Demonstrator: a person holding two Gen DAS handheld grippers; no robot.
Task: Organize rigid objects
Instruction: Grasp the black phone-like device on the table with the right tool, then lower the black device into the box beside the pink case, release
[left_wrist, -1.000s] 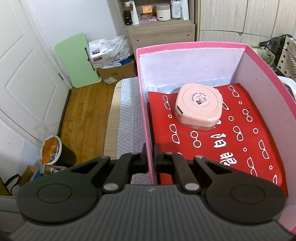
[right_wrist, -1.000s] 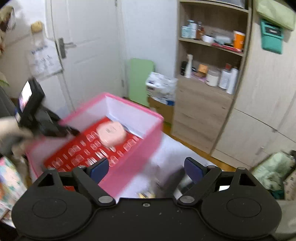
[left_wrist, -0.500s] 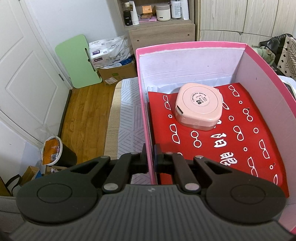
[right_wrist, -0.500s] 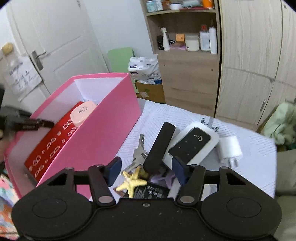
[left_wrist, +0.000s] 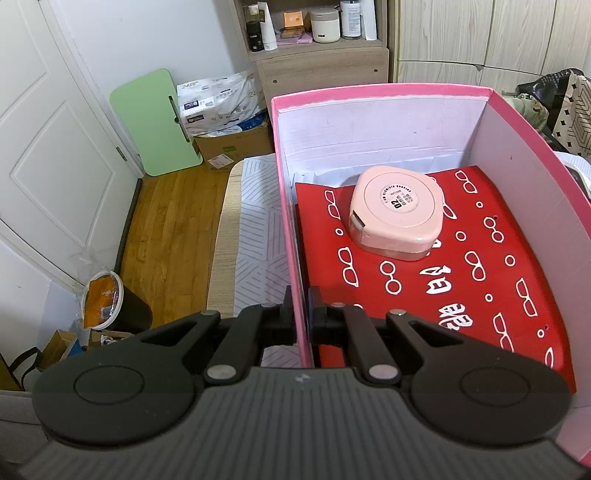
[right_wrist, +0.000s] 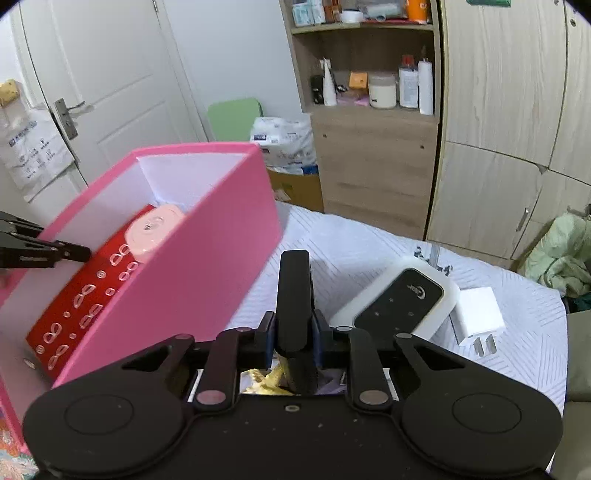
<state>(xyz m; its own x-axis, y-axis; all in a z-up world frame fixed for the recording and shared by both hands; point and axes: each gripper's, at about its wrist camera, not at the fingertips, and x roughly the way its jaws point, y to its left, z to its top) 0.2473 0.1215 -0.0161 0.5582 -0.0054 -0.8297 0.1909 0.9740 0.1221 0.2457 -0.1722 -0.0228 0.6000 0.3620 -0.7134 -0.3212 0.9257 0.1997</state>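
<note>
While my left tool (left_wrist: 300, 318) pins the box (left_wrist: 291, 236) wall, my right tool (right_wrist: 294, 332) is closing on the black bar (right_wrist: 293, 291) — next, lift it boxward.

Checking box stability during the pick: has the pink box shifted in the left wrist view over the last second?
No. The pink box sits the same against the wooden drawer unit behind it, with the left gripper clamped on its wall.

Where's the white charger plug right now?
In the right wrist view, the plug lies on the striped cloth at the far right, just right of the white-edged router.
</note>
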